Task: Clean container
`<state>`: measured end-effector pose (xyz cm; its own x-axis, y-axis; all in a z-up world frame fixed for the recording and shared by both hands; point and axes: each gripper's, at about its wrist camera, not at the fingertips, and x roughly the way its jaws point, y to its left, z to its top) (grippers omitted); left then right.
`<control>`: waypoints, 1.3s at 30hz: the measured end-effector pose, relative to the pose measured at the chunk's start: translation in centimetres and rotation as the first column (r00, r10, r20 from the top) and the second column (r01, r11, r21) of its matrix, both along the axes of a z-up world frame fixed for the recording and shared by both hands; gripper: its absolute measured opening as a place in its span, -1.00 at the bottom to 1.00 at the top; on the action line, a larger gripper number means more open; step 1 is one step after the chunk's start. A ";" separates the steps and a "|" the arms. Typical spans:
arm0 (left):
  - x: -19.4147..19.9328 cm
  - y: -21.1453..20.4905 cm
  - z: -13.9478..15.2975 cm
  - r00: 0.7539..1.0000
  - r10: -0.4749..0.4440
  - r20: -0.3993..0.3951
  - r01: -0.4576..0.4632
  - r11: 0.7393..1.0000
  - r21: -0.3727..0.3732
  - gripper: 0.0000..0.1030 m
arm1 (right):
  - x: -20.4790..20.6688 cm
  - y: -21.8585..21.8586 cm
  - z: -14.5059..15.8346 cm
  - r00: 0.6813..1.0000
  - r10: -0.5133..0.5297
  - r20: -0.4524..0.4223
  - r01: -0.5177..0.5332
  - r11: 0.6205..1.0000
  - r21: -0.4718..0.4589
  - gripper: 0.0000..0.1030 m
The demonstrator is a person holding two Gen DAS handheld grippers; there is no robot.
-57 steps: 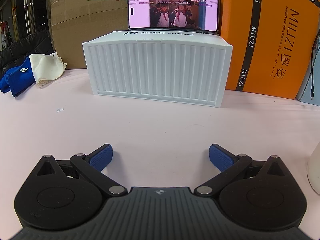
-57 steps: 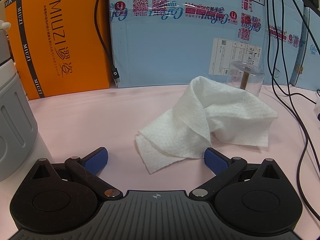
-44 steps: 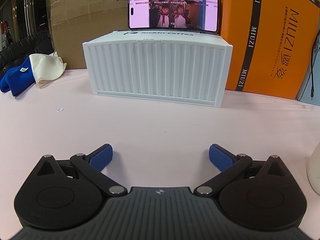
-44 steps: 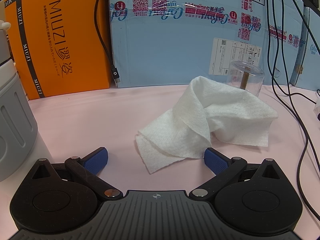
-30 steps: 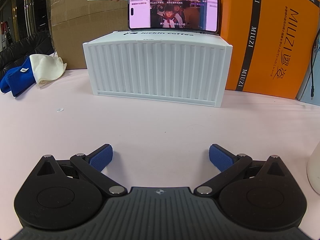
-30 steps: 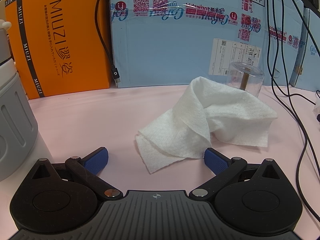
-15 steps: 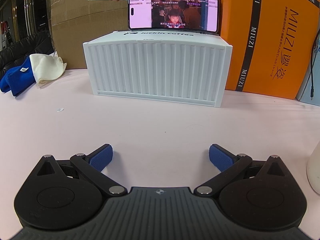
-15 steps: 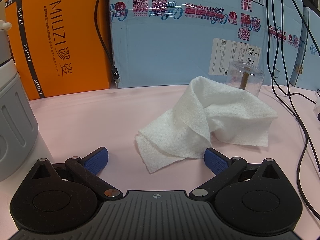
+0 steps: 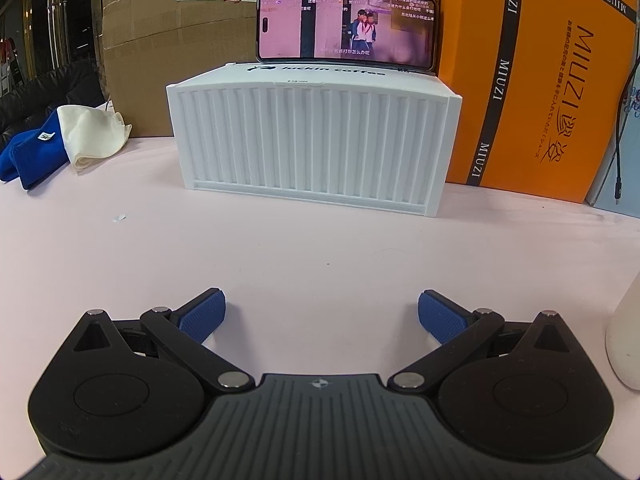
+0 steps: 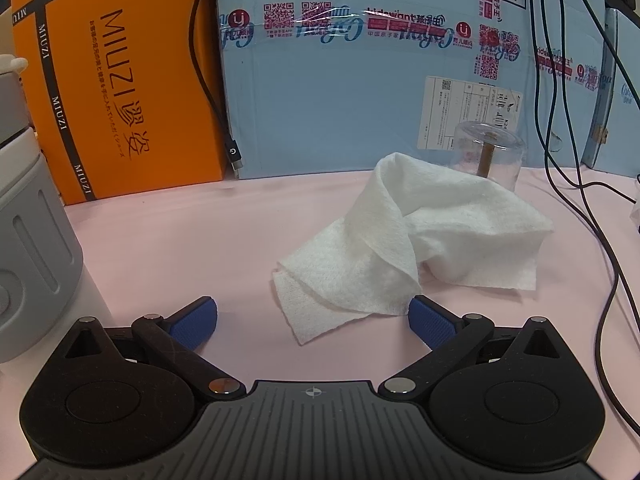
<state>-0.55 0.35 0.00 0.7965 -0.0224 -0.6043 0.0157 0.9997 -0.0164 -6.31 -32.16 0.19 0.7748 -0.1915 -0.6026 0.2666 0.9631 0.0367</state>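
Nothing begun yet — both the left gripper (image 9: 322, 312) and right gripper (image 10: 312, 320) sit spread and empty, so the right must first pinch the white cloth (image 10: 404, 248).

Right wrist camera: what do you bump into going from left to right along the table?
Gray container → orange box → dangling black cable plug → white cloth → clear upside-down cup → black cables.

White ribbed box (image 9: 314, 142), orange carton (image 10: 116, 80), white cloth (image 10: 408, 248).
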 end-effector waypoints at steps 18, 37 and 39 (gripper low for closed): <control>-1.9 -1.0 1.0 0.994 -0.063 0.085 0.061 0.998 0.030 1.00 | -2.5 0.3 1.4 0.997 0.014 0.079 -0.009 0.998 -0.064 1.00; -2.5 -1.5 1.0 0.991 -0.100 0.086 0.098 0.995 0.033 1.00 | -1.9 -4.4 2.4 0.975 -0.105 0.197 0.128 0.986 -0.110 1.00; -2.6 -1.6 1.0 0.991 -0.106 0.086 0.104 0.994 0.033 1.00 | -1.6 -5.3 2.1 0.975 -0.124 0.186 0.139 0.988 -0.072 1.00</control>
